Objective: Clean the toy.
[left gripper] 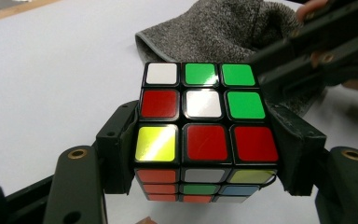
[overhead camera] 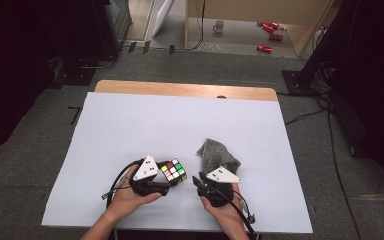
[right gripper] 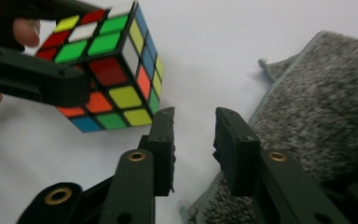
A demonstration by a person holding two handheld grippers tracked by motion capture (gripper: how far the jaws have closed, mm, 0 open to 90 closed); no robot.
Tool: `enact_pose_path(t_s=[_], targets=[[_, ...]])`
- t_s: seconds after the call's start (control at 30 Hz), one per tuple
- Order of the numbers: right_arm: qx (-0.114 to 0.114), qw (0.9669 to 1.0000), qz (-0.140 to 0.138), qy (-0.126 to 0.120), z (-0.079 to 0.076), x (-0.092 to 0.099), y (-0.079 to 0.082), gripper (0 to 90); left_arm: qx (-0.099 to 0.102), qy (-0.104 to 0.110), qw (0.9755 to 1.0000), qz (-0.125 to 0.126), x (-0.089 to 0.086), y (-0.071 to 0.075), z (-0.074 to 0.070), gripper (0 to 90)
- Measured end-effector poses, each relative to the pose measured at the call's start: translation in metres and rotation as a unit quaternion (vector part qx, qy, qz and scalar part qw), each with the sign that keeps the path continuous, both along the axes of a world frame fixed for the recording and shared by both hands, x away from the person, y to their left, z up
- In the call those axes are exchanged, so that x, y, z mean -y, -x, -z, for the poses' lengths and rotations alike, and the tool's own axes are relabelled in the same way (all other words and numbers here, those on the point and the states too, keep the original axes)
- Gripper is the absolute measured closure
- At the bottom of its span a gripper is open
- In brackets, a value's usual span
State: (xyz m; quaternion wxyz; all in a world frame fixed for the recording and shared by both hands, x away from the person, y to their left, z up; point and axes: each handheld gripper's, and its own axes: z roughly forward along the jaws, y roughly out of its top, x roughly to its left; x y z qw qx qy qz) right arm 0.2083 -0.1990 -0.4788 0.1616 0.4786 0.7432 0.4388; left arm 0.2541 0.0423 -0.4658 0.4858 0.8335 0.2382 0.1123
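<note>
While one cube (left gripper: 205,135) sits clamped, one cloth (overhead camera: 217,155) lies nearby.

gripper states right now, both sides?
Left gripper: closed on the puzzle cube, pads pressing its two sides.
Right gripper: jaws narrowly apart, nothing between them, beside the grey cloth.

A lab-like recording room — white-covered table (overhead camera: 130,115); grey carpet (overhead camera: 45,165); loose floor cables (overhead camera: 305,116).
</note>
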Motion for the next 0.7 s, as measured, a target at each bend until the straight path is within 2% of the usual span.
enact_pose_path(t_s=[0.2, 0.33, 0.63, 0.7], targets=[[-0.016, 0.9998, -0.012, 0.008, 0.012, -0.011, -0.002, 75.4, 0.002, 0.006, 1.0000, 0.000, 0.000, 0.001, -0.003, 34.9], [-0.016, 0.9997, -0.012, 0.011, 0.015, -0.016, -0.003, 76.0, 0.002, 0.009, 1.0000, 0.003, 0.002, 0.002, -0.004, 34.9], [-0.022, 0.9996, -0.005, -0.018, 0.014, -0.010, -0.004, 79.1, -0.008, 0.023, 0.9997, 0.005, 0.001, 0.000, -0.003, 34.9], [-0.017, 0.9995, 0.000, -0.026, 0.014, -0.009, -0.003, 79.7, -0.015, 0.017, 0.9997, 0.012, 0.000, 0.000, -0.002, 34.9]])
